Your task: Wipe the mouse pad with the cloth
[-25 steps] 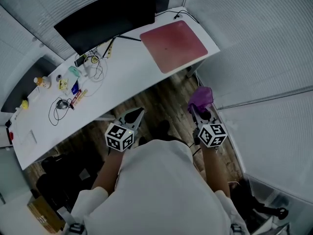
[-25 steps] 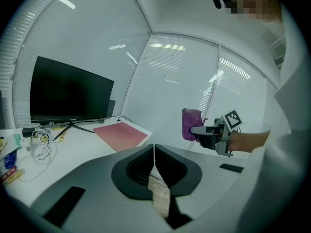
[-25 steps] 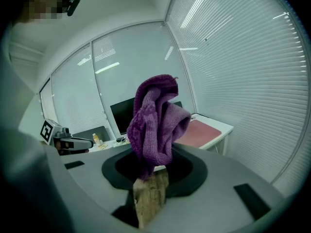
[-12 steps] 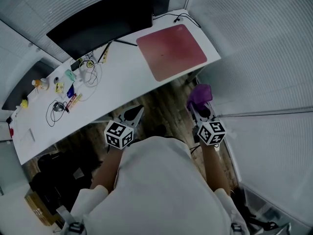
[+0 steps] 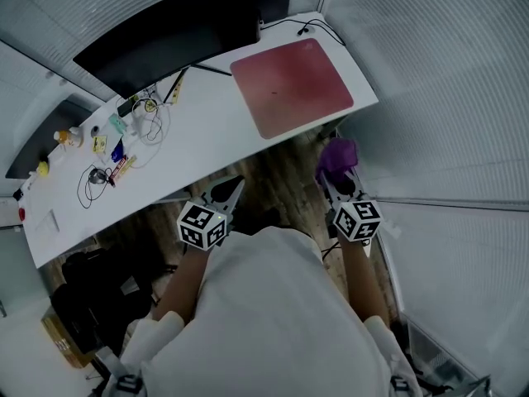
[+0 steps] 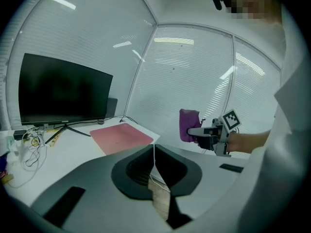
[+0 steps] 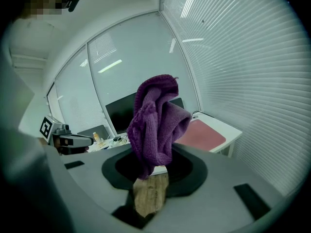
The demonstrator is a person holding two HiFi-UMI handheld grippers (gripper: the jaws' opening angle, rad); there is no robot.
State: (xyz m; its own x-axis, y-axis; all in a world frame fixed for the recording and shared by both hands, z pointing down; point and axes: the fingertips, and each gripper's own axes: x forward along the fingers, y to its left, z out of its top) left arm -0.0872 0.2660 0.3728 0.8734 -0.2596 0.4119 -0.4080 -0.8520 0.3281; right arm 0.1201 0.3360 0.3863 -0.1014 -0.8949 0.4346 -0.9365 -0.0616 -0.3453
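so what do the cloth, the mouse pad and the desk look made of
Cloth: purple, looks like knitted or terry fabric; nubbly looped texture, soft folds.
Mouse pad: dull red, flat, matte, likely fabric-topped, though no weave shows.
Desk: smooth white top, probably laminate.

the cloth (image 7: 155,120) pinched in the right gripper (image 7: 148,171) is a purple knit, nubbly and matt. that gripper and the left gripper (image 6: 154,149) look like smooth matt grey plastic with black jaw linings. ahead of them, the mouse pad (image 5: 291,74) is matt red on a smooth white desk (image 5: 207,131); beneath them is wood-grain floor (image 5: 281,180).
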